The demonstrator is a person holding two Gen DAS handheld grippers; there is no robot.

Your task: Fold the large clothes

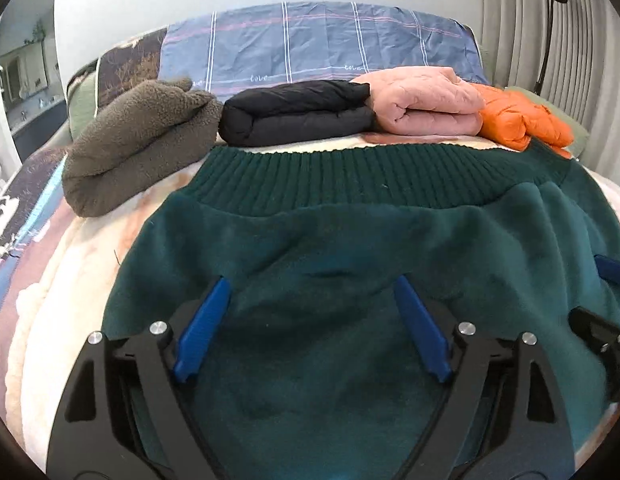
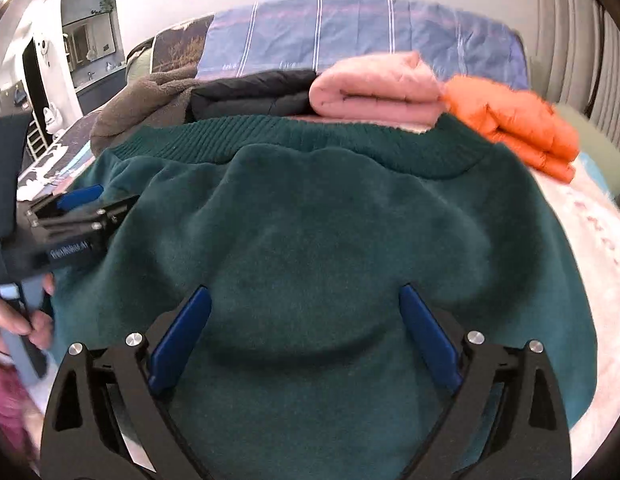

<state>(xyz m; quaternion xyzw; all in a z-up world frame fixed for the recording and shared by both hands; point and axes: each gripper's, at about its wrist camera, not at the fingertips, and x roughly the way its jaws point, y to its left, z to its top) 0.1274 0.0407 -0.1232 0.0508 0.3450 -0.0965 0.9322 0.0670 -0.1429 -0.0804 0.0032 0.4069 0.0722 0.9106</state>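
Take the green sweater [image 1: 349, 248] as your landmark: it lies spread flat on the bed [image 1: 70, 280], its ribbed hem [image 1: 341, 176] turned away from you toward the far end.

Beyond that hem a row of folded clothes runs left to right. The brown fleece [image 1: 138, 148] sits off the sweater's far left corner, a loose mound. Next comes the black jacket [image 1: 298, 114], then the pink quilted piece [image 1: 425, 104], then the orange puffer [image 1: 521, 118], which touches or just overlaps the sweater's far right corner. They look parked there as finished work, so the near part of the bed is free for folding. Behind them the blue striped cover [image 1: 321, 44] spans the head of the bed.

Your left gripper [image 1: 311, 288] hovers over the sweater's near left part, its blue pads [image 1: 204, 328] spread wide with nothing between them. Whether the tips touch the fleece cannot be told. In the right wrist view you can see your left hand [image 2: 22, 320] on its handle at the sweater's left edge.

Your right gripper [image 2: 304, 296] hangs over the near middle of the sweater, jaws likewise wide and empty. That view is blurred, which suggests motion.

Both claws are wide because no grasp is made yet. I judge this sweater's fold has not started. Next, each claw probably needs a near edge or shoulder. The thick fleece may bunch or slip, so pinch deep and lift both sides evenly.
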